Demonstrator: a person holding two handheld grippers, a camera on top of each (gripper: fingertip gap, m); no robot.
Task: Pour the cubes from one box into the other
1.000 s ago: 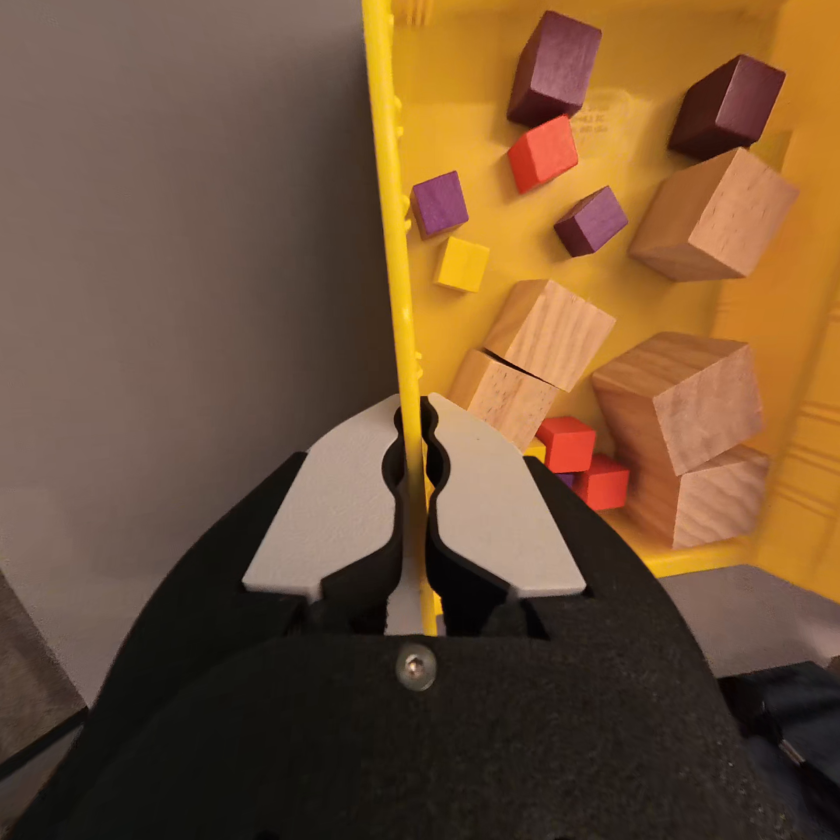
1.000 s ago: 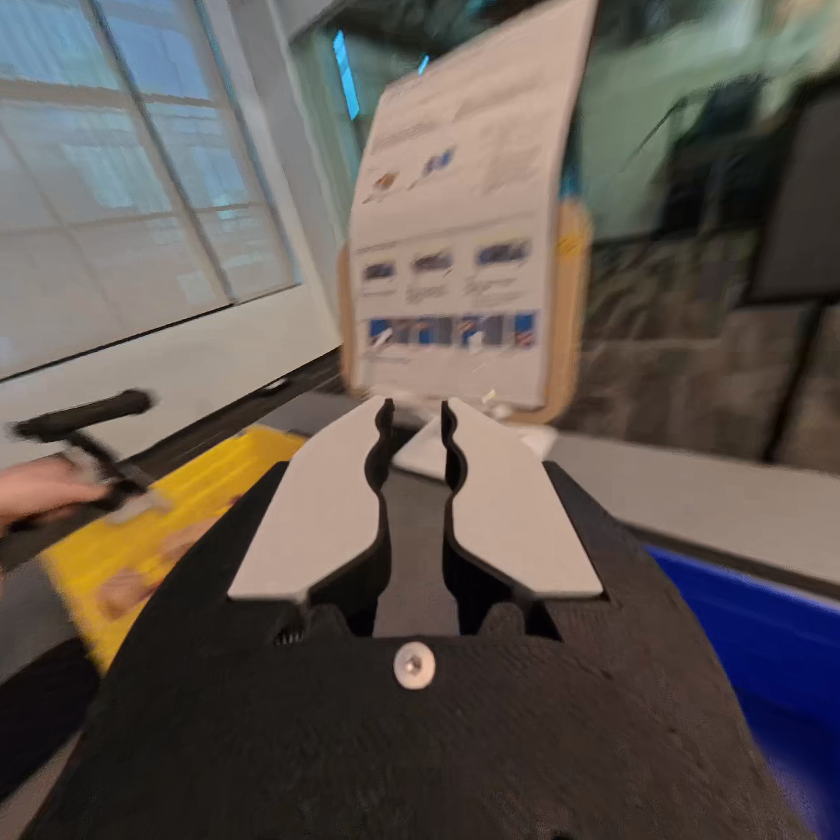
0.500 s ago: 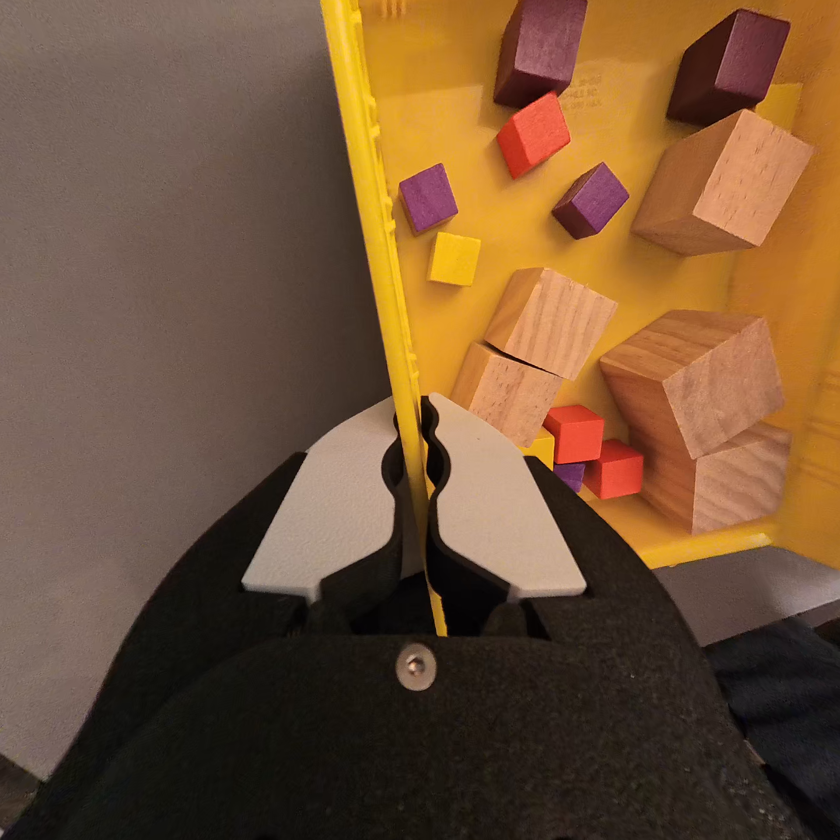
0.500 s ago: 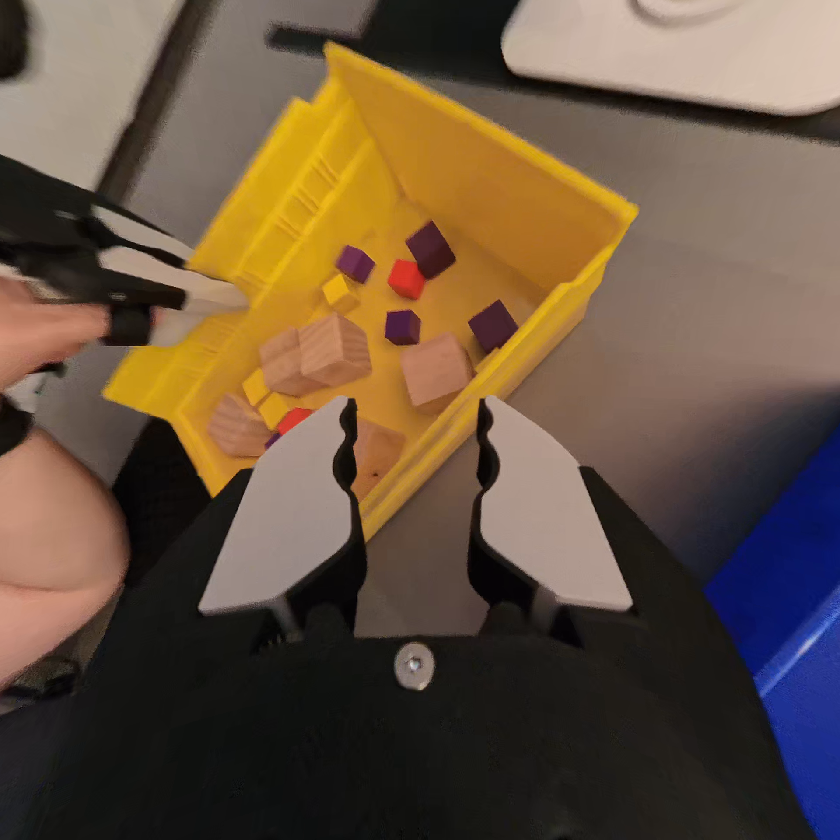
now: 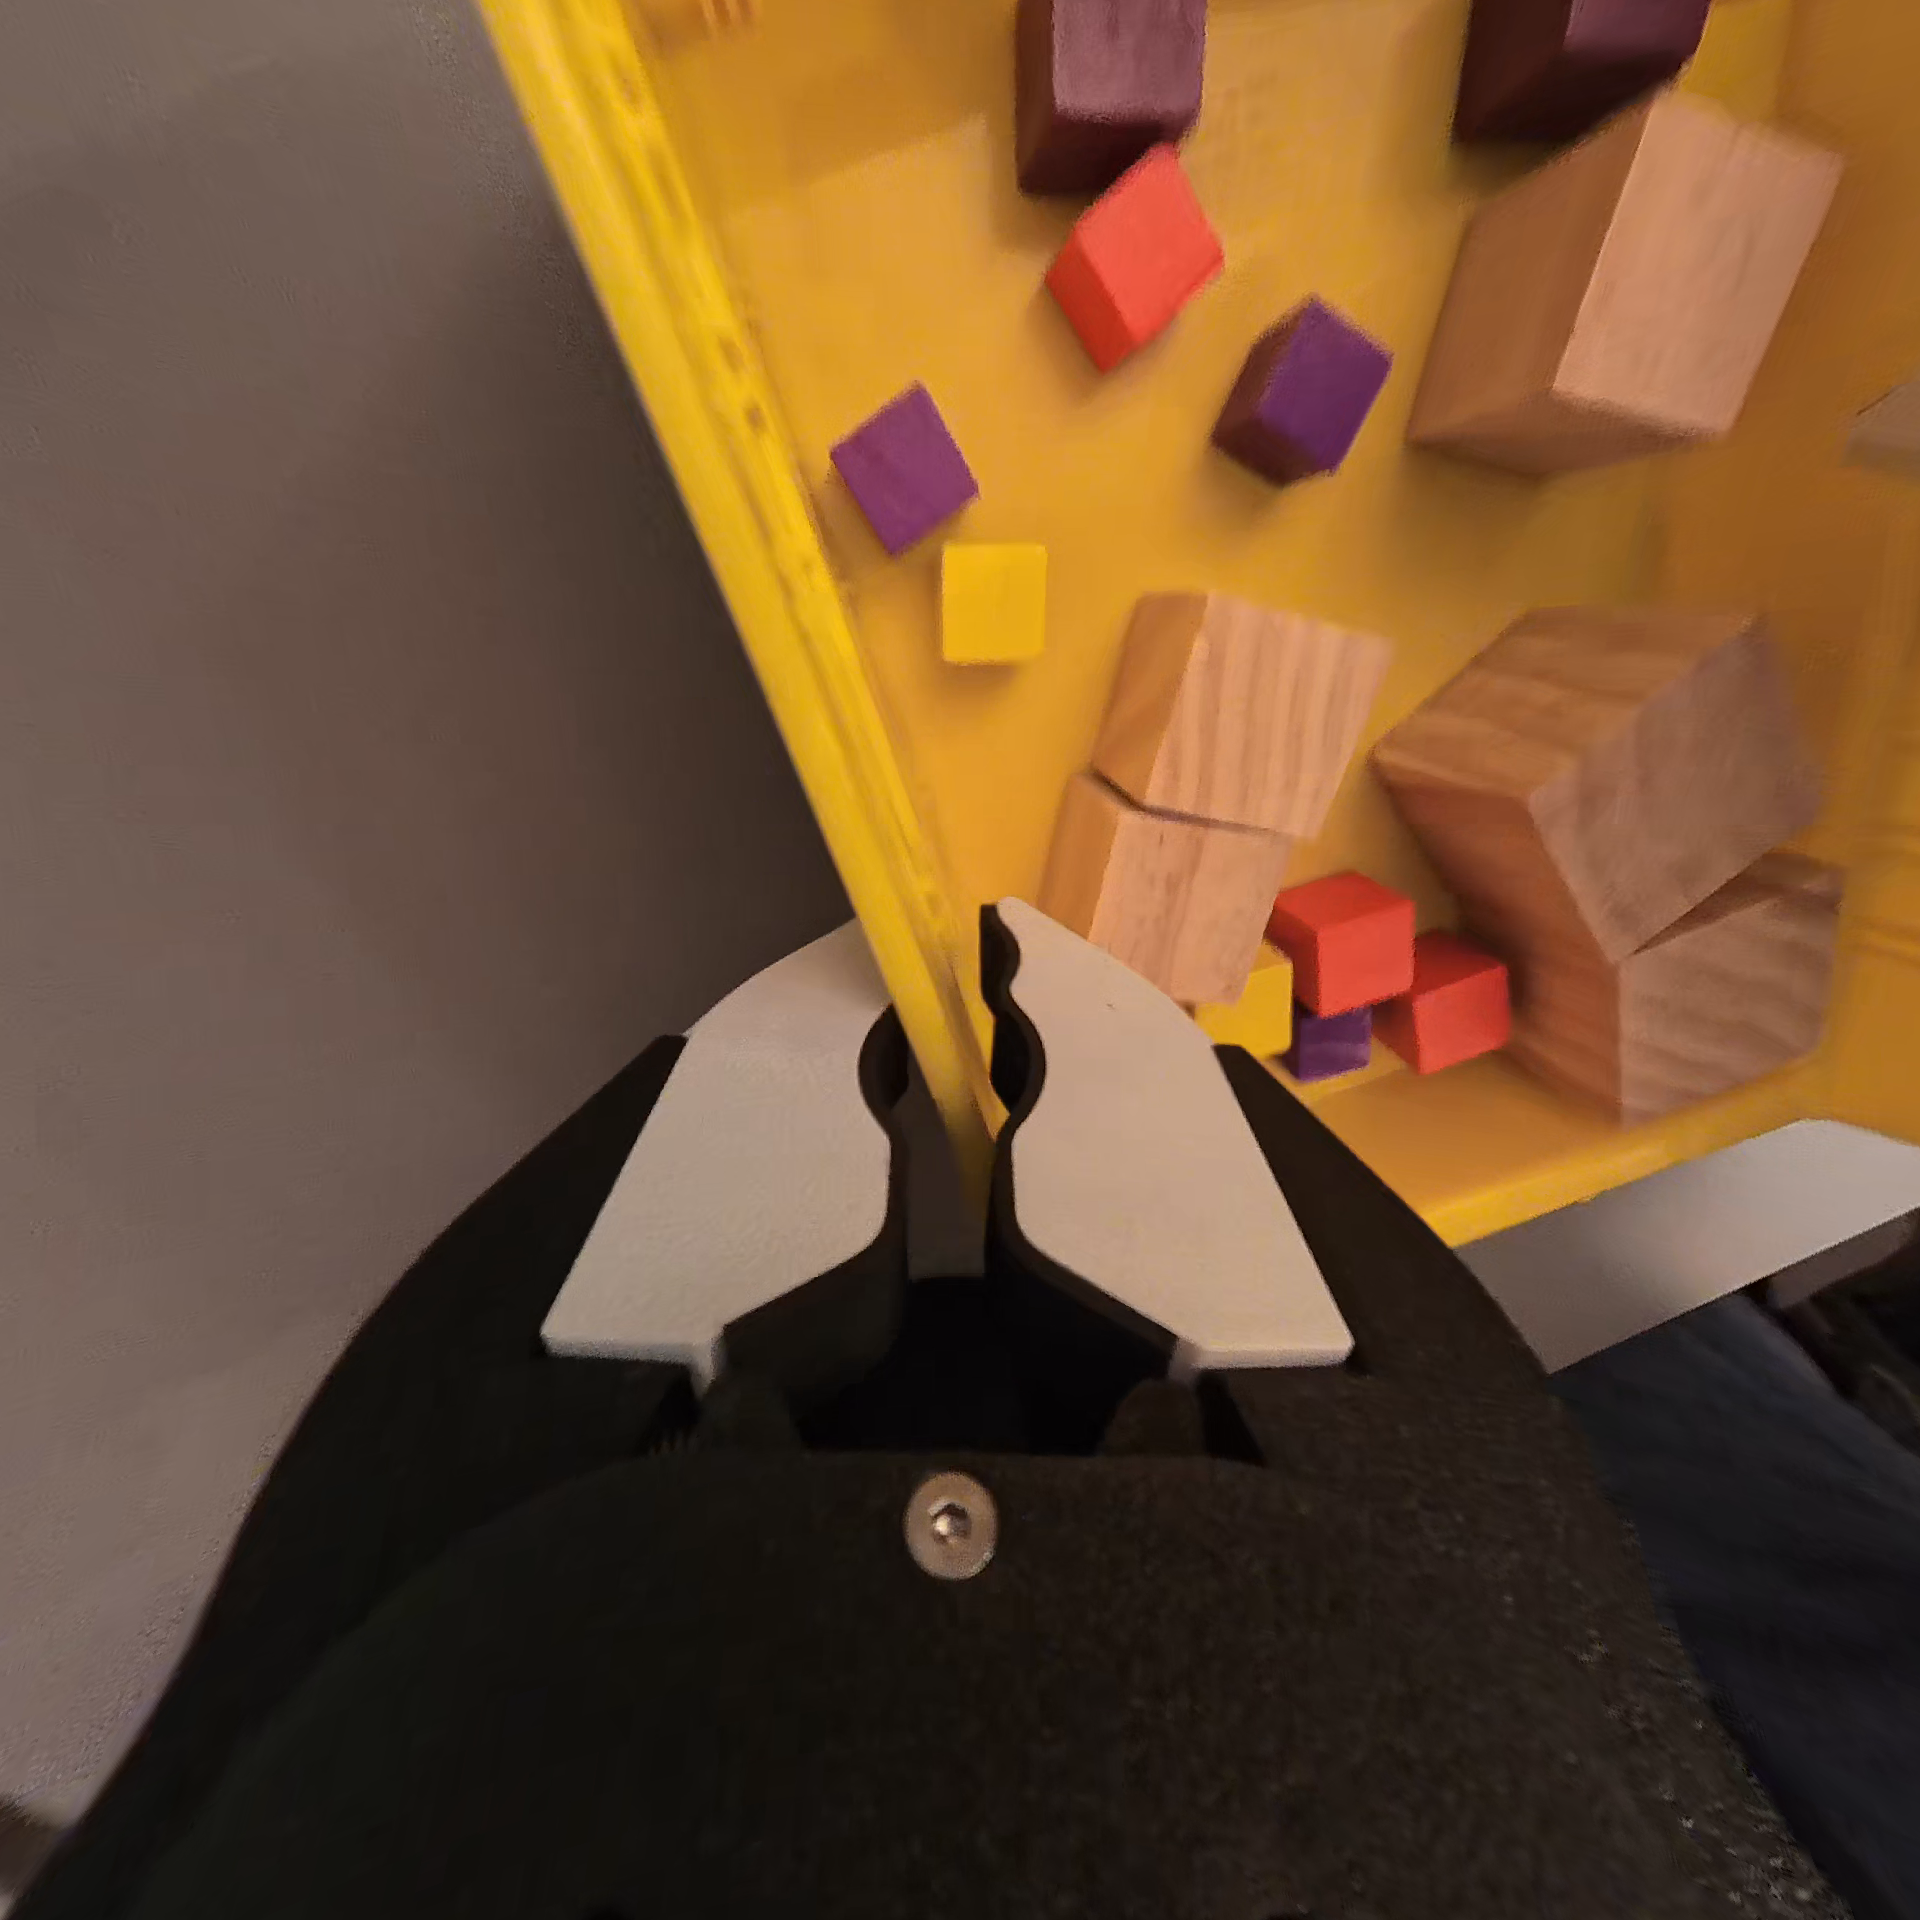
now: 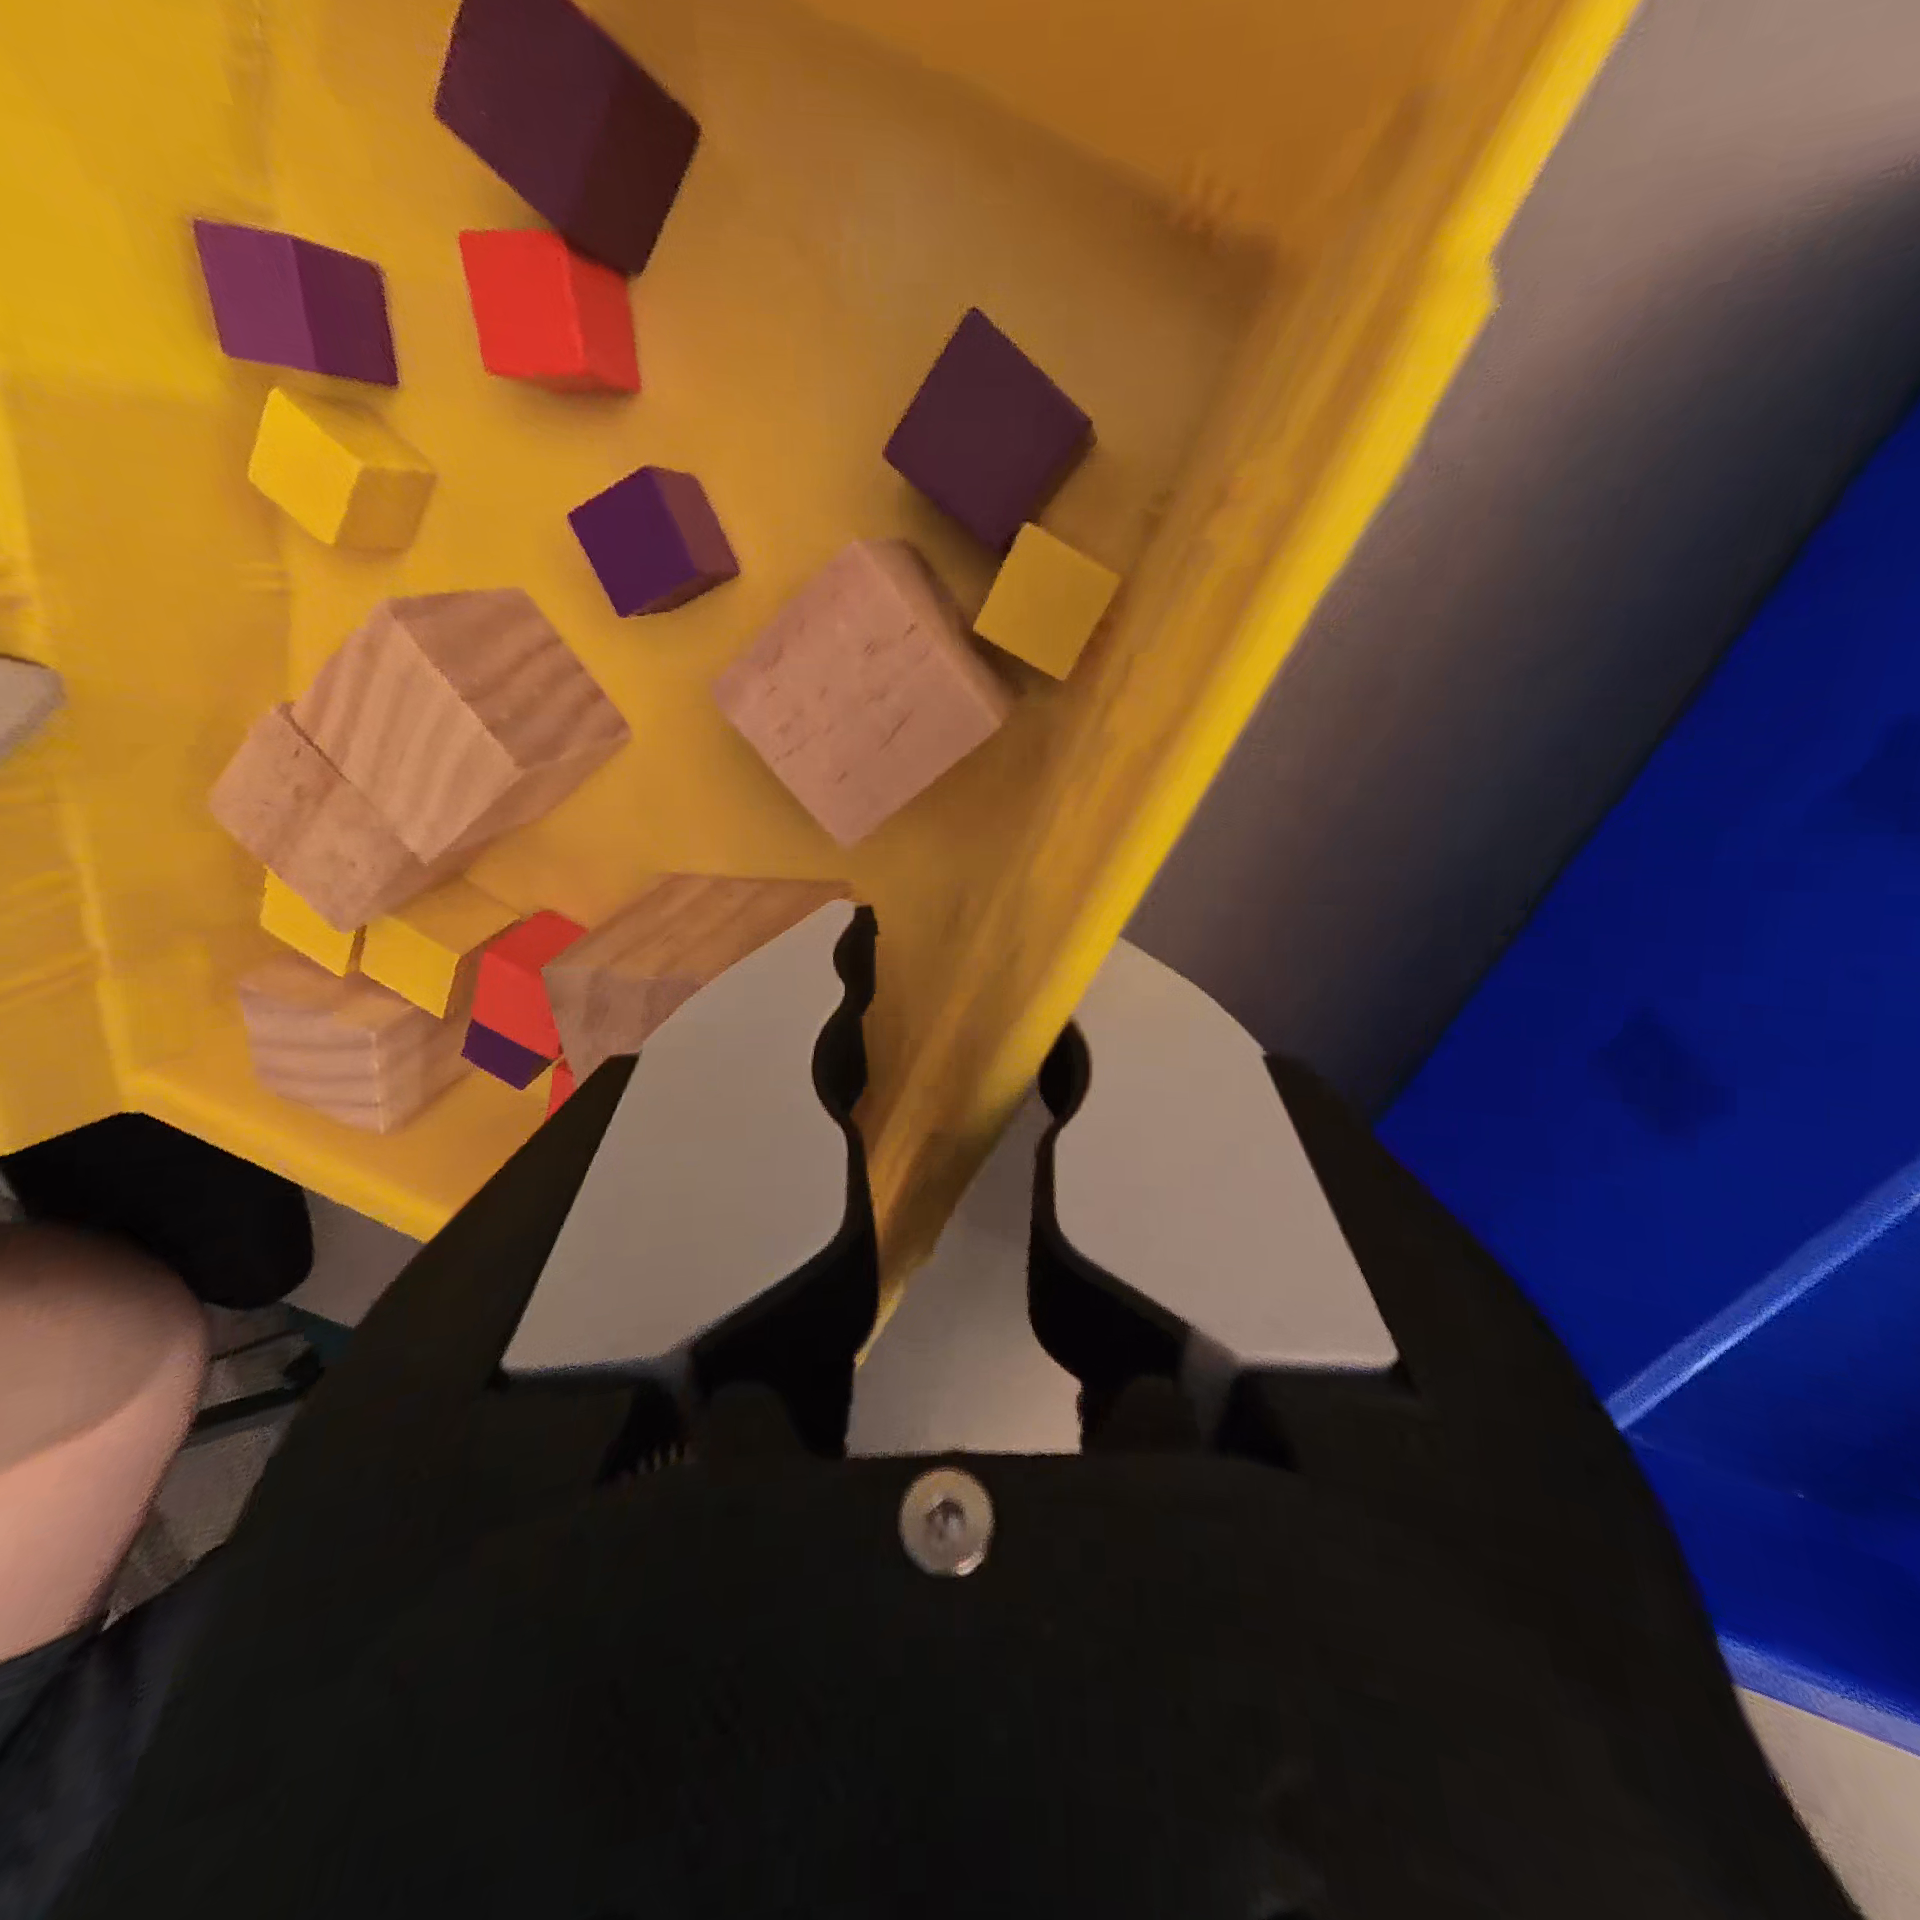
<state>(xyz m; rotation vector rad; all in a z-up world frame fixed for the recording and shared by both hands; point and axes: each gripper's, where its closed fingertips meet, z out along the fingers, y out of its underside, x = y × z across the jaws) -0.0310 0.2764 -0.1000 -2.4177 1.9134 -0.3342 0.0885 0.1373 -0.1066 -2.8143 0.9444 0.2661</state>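
Two tongs straddle the yellow box (image 5: 790,582) walls: left (image 5: 951,940) clamped, right (image 6: 961,971) apart.

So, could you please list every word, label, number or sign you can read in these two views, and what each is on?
None can be read in either view.
Yellow box: no legible marking; its floor is motion-blurred.
Cubes: plain wood or paint, no writing.
Blue box: plain, no label in view.
Left gripper and right gripper: no markings, only a screw each.
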